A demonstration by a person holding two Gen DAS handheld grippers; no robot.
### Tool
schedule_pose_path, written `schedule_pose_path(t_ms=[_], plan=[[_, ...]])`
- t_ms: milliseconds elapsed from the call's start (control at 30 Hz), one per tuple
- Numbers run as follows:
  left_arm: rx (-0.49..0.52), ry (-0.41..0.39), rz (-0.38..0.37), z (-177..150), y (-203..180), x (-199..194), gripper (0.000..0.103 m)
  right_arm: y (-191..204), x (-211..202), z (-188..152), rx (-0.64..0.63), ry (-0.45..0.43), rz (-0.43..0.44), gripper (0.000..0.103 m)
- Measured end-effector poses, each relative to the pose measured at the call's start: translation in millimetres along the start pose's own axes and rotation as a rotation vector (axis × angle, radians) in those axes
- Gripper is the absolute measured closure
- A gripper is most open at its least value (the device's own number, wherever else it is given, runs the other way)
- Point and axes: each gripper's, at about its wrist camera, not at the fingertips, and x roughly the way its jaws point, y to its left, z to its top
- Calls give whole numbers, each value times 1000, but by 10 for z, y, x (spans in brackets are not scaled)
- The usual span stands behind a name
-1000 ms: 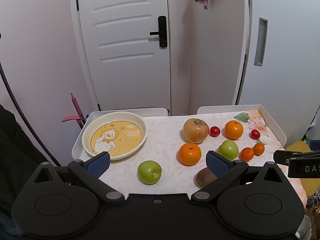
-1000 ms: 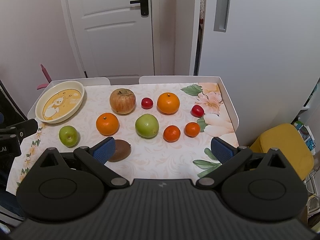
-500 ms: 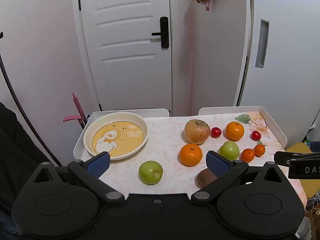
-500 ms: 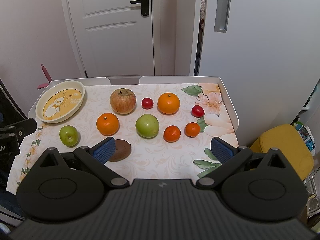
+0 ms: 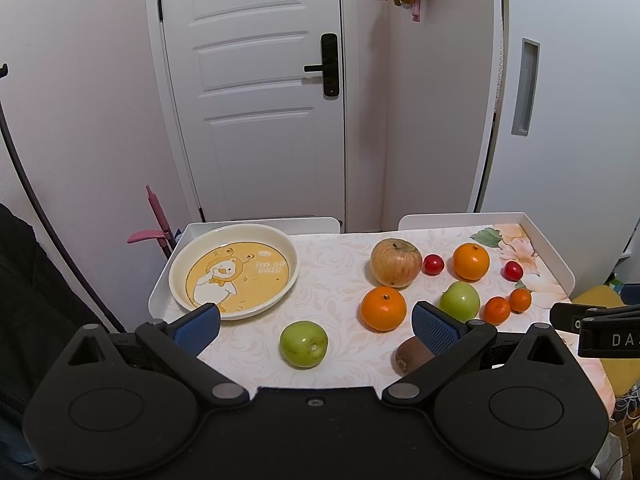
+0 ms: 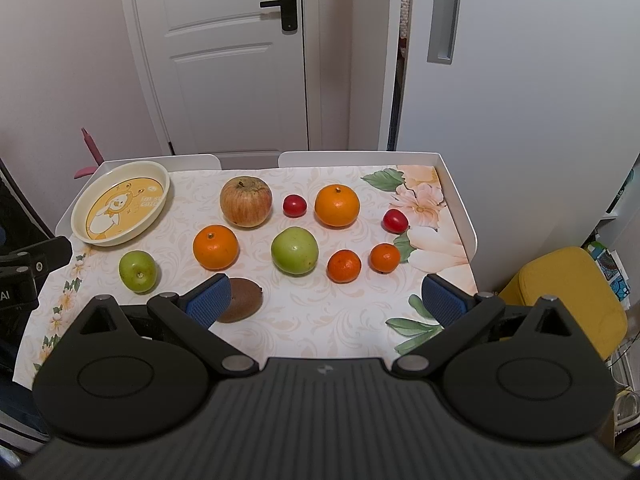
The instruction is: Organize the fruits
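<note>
A cream plate with a yellow duck picture [image 5: 234,270] [image 6: 120,208] stands empty at the table's far left. Loose fruit lies on the cloth: a small green apple [image 5: 303,344] [image 6: 137,271], a red-yellow apple [image 5: 395,262] [image 6: 245,201], two oranges [image 5: 383,308] [image 6: 337,205], a big green apple [image 6: 295,250], a kiwi [image 6: 242,299], two mandarins [image 6: 344,266] and two cherry tomatoes [image 6: 295,205]. My left gripper [image 5: 316,326] is open and empty, above the near edge, with the small green apple between its fingers' line. My right gripper [image 6: 326,304] is open and empty.
The table is a white tray with raised rims [image 6: 460,208] under a floral cloth. A white door [image 5: 256,92] and a wall stand behind it. A yellow stool [image 6: 560,300] is at the right. A pink handle [image 5: 154,220] leans at the left.
The left wrist view has shifted slightly, so the table sits a little lower and farther right in the frame. The right gripper and all the fruit are unmoved.
</note>
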Motion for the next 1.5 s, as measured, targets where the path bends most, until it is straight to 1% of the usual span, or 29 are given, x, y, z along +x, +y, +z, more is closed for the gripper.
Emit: schedule_pose_path(t_ms=[733,833,900,1000,1133,1300,1500], plan=[[1,-2,2,2,3,-16,0,-44,-22,-7,10,-4,11,0],[-13,1,4,21,8,-12,0,-63,-1,5,-4,1,35,0],[-14,0,21,24,-5,3,0,-59,40,6,-24,5,53,0],[-12,6,46,-1,-13,62,0,-34,159,-11,-57,26,96,0],[26,-4,67,-84,-8,185,0,8,346,-85,-91,44,165,0],[42,5,41,-199,80,427,0,125,582,-195,-115,80,199,0],[100,33,3,-331,189,750,3,299,839,-317,-123,92,216,0]])
